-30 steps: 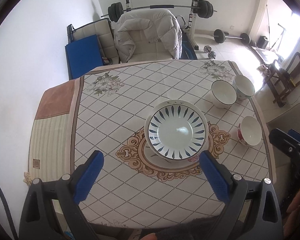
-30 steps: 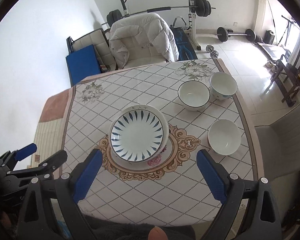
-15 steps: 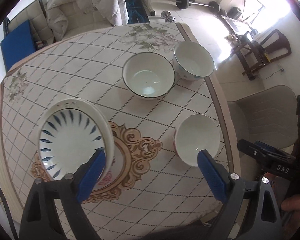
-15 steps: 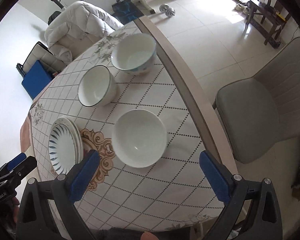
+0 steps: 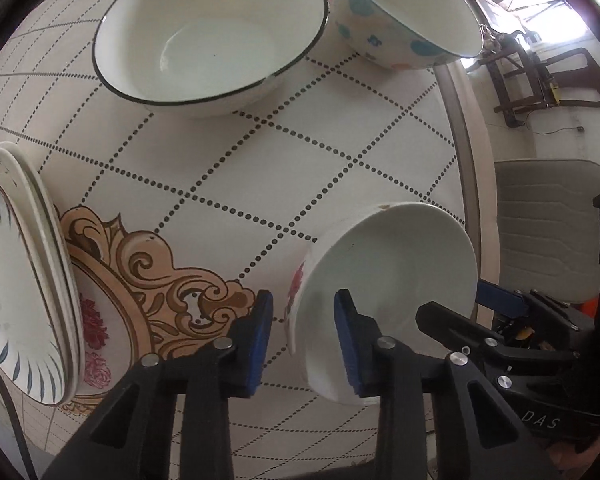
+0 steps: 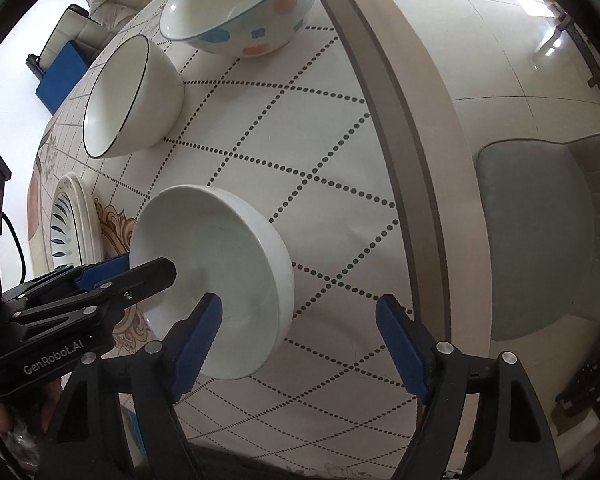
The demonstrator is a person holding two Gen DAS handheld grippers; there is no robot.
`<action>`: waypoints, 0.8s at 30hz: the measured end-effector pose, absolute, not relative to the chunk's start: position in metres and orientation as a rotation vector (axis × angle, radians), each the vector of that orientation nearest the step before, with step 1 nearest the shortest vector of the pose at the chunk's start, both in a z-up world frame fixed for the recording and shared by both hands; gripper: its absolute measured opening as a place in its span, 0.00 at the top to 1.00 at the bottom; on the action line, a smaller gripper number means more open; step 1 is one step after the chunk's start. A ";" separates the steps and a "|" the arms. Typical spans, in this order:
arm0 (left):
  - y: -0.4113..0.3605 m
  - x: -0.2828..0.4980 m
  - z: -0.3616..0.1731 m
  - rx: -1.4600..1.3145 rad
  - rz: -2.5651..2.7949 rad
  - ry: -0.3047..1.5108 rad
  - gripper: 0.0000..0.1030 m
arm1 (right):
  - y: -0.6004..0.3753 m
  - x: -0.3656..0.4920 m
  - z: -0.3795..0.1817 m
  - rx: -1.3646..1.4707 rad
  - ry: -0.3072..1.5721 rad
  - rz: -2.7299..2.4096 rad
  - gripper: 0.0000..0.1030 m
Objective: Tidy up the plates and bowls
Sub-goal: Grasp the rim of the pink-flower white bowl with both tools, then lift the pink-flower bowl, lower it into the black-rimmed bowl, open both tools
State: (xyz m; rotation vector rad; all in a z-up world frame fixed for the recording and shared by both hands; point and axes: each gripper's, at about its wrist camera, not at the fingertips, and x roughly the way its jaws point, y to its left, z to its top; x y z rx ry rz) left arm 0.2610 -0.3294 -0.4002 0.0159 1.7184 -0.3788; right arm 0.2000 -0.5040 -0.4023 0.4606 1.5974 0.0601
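A plain white bowl with a red flower print on its outer wall (image 5: 388, 292) sits tilted near the edge of a table covered in a dotted diamond-pattern cloth (image 5: 260, 168), its glossy inside bare and its rim raised toward the black-rimmed white bowl (image 5: 208, 36) farther up the table. The left gripper (image 5: 303, 340) straddles the flower bowl's near rim, one blue pad (image 5: 260, 340) outside the wall and the other inside the bowl; its jaws have narrowed around the rim, though whether the pads actually press the wall cannot be told from either view. From the right wrist view the same bowl (image 6: 220, 280) shows all white, with the left gripper (image 6: 120, 270) reaching in from its far side at the rim. The right gripper (image 6: 300, 344) hovers low over the cloth just beside the flower bowl, released and spread wide, its left pad (image 6: 196, 340) in front of the bowl's near rim and its right pad over bare cloth toward the table edge. Beyond the flower bowl stands a bowl with blue and orange spots (image 6: 244, 12), just beside the black-rimmed bowl (image 6: 132, 96). A stack of plates topped by a blue-leaf plate (image 5: 16, 280) rests on the cloth's ornate gold medallion (image 5: 152, 272), well apart from the flower bowl. A grey upholstered chair (image 6: 540, 240) stands off the table edge nearest the flower bowl.
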 end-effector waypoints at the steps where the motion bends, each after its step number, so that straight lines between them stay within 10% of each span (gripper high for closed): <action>1: -0.329 0.260 -0.403 0.007 -0.371 1.722 0.78 | -0.503 0.202 -0.407 0.459 1.604 0.072 0.31; 9: -0.321 0.250 -0.412 -0.026 -0.335 1.735 0.91 | -0.493 0.206 -0.431 0.442 1.651 0.137 0.85; 24: -0.253 0.278 -0.387 -0.066 -0.239 1.695 0.92 | -0.445 0.240 -0.424 0.314 1.634 0.198 0.89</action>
